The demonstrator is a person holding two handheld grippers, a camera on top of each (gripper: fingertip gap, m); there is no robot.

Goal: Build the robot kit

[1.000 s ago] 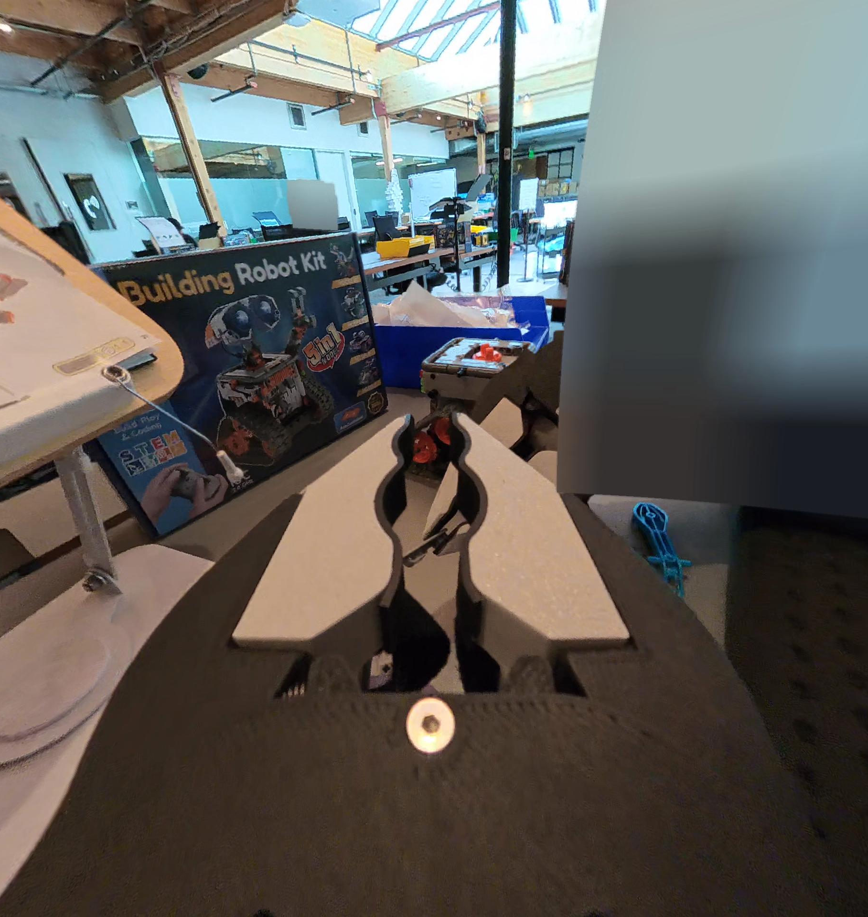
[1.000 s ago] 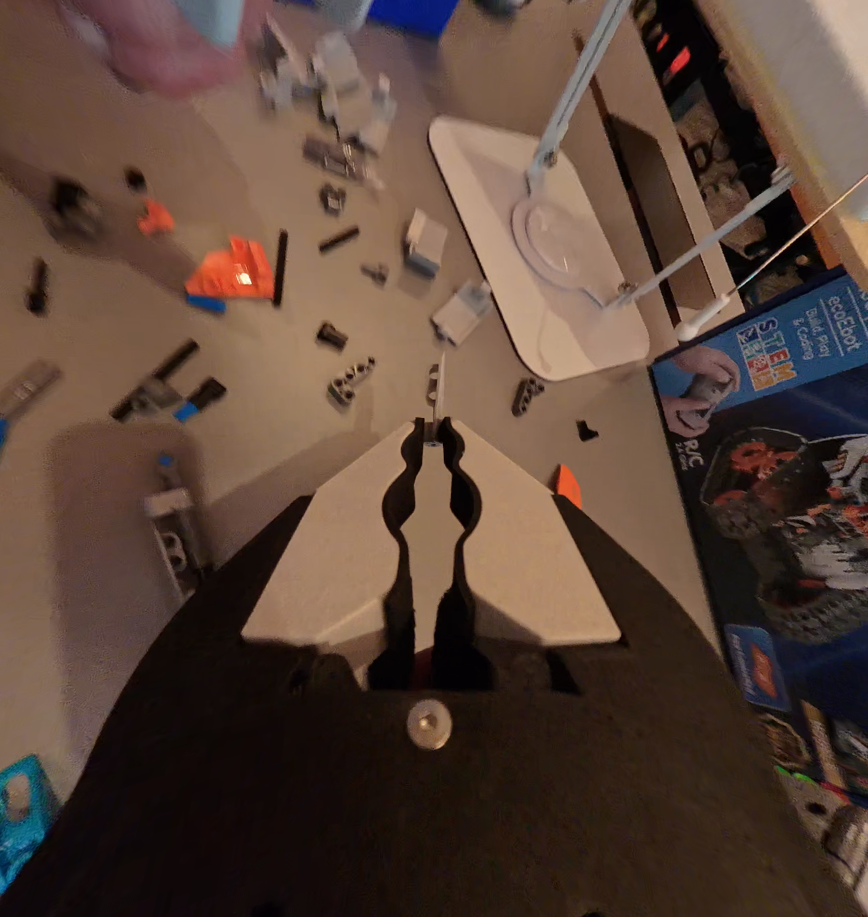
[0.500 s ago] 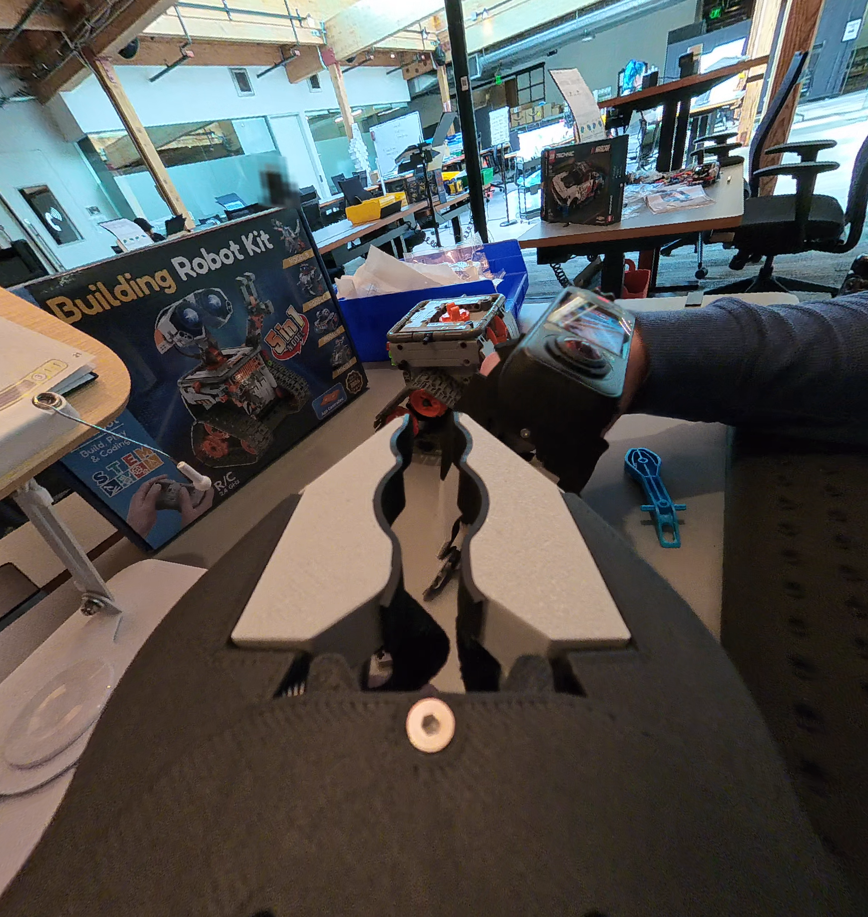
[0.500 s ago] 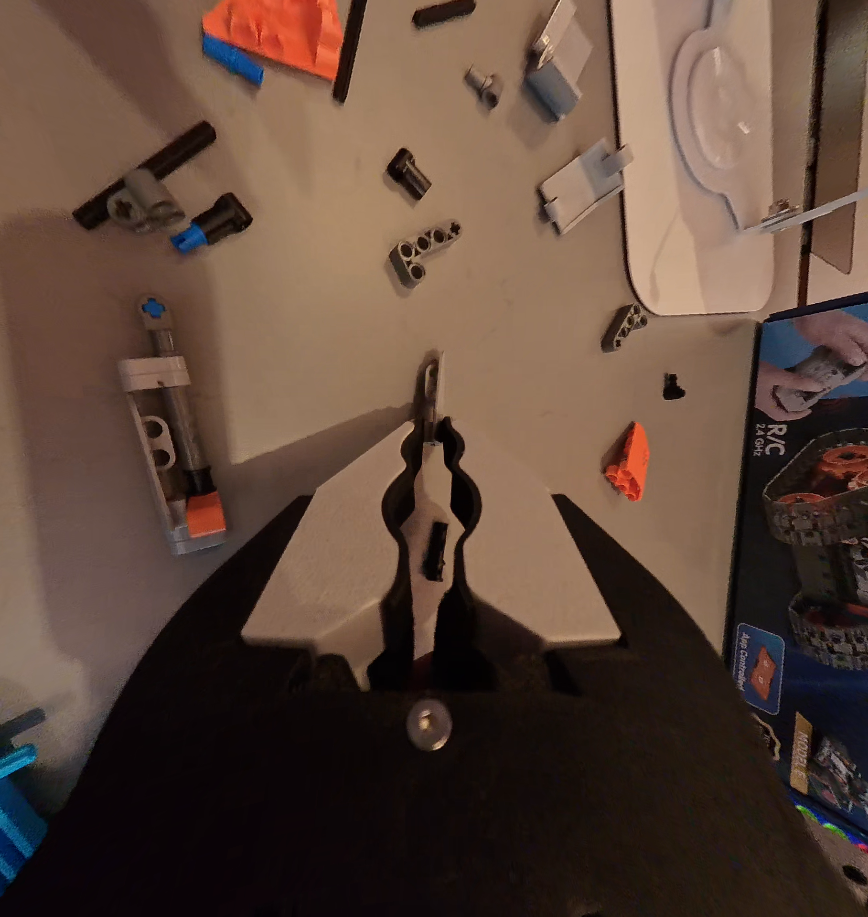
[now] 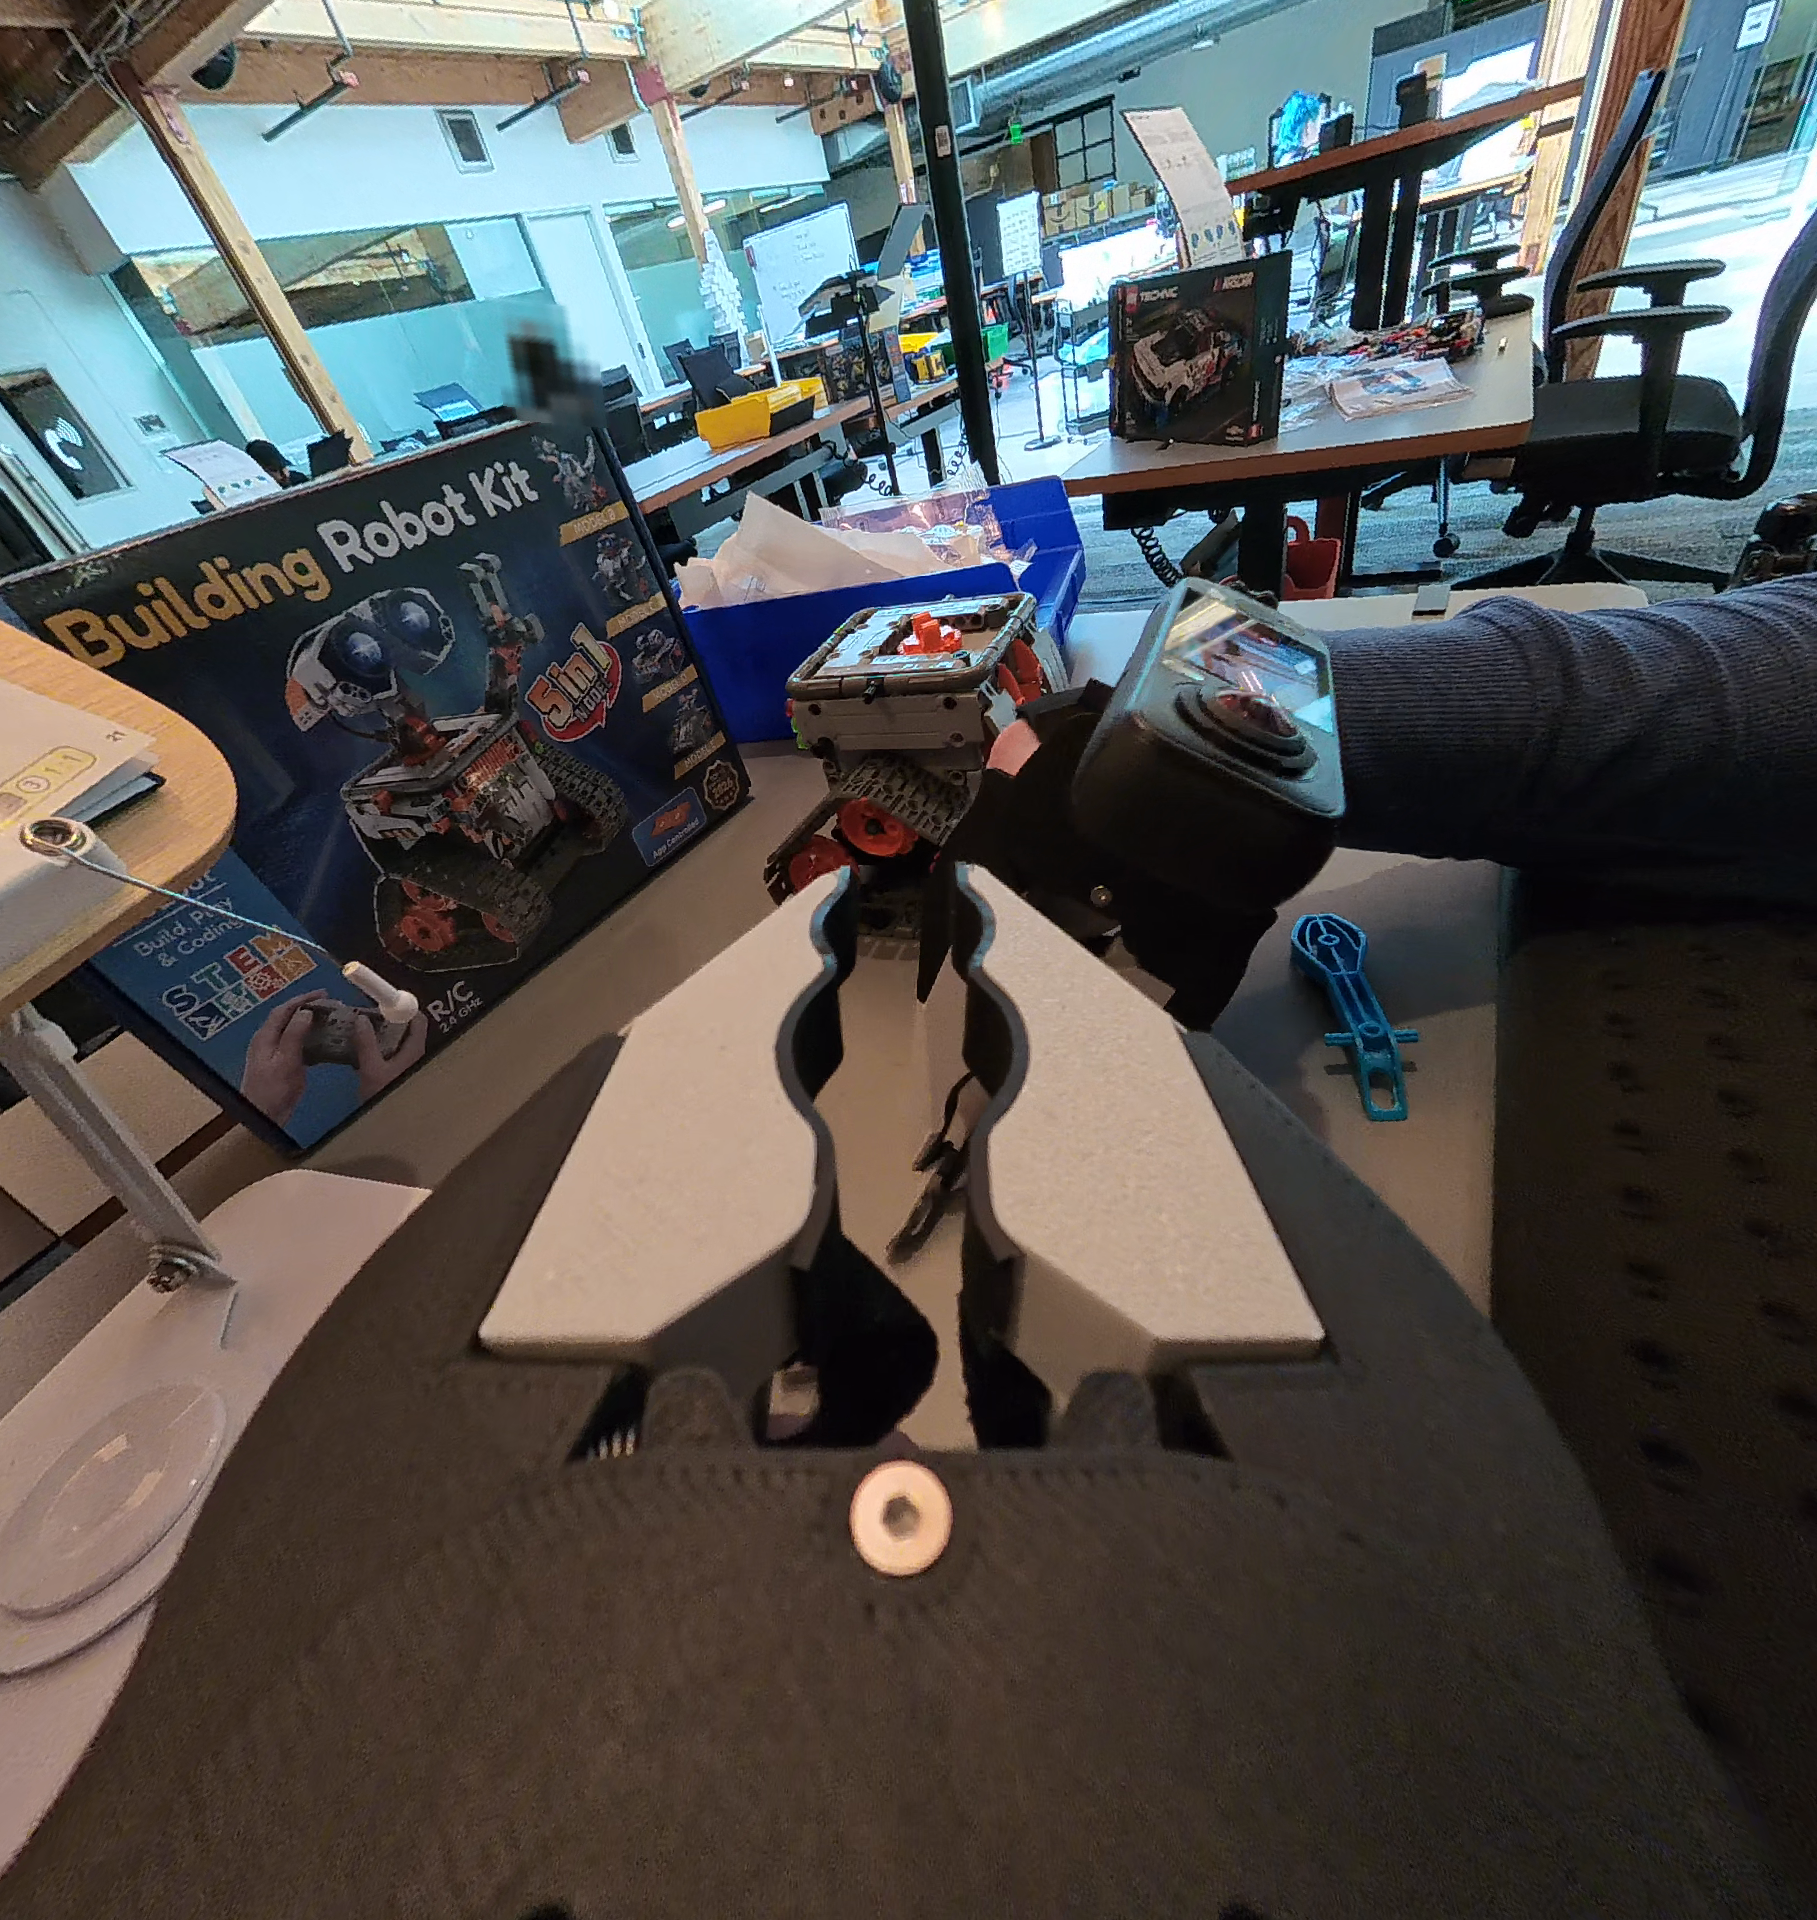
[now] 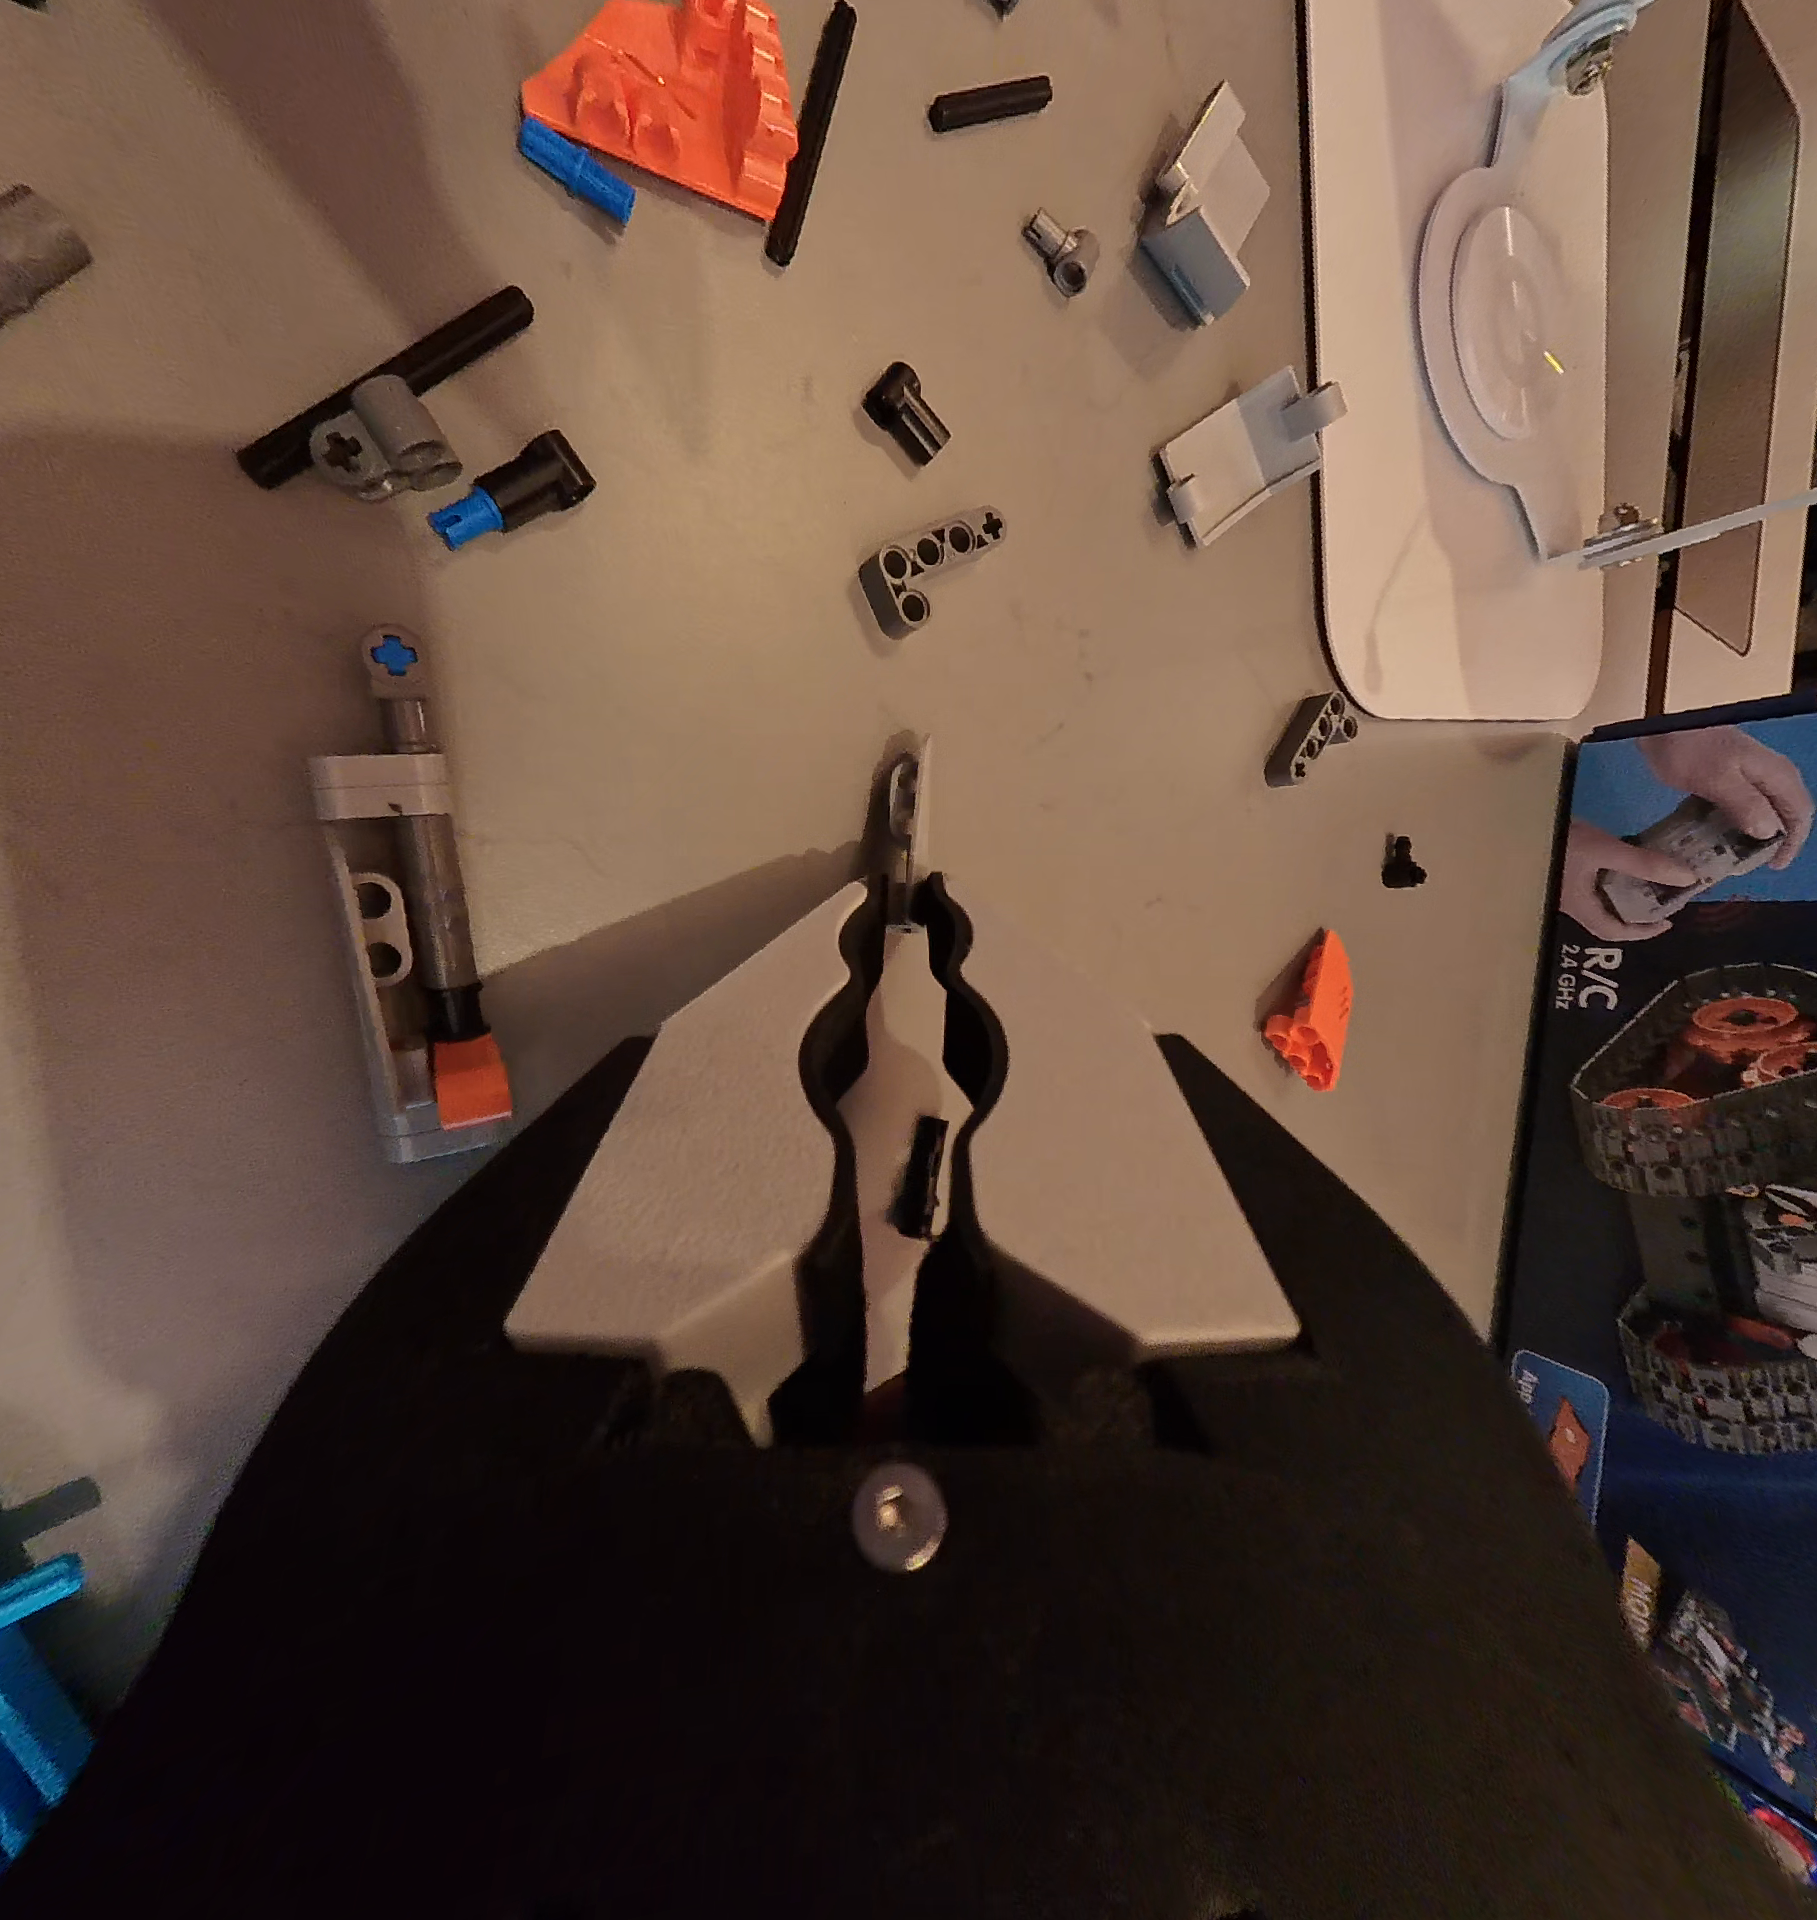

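over the table, the right gripper stays clamped on a thin grey beam, now steadied above the loose parts after sweeping in; the left gripper, fingers apart and empty, still faces the half-built robot model.

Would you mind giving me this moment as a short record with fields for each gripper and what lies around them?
left gripper: fingers slightly apart, black part between them; contact unclear
ahead of it: partly built model on the table
right gripper: shut on thin grey beam, above the table
loose parts: orange panel, grey L-beam, grey piston assembly, orange wedge
right edge of the right wrist view: kit box, white stand base
also: blue tool
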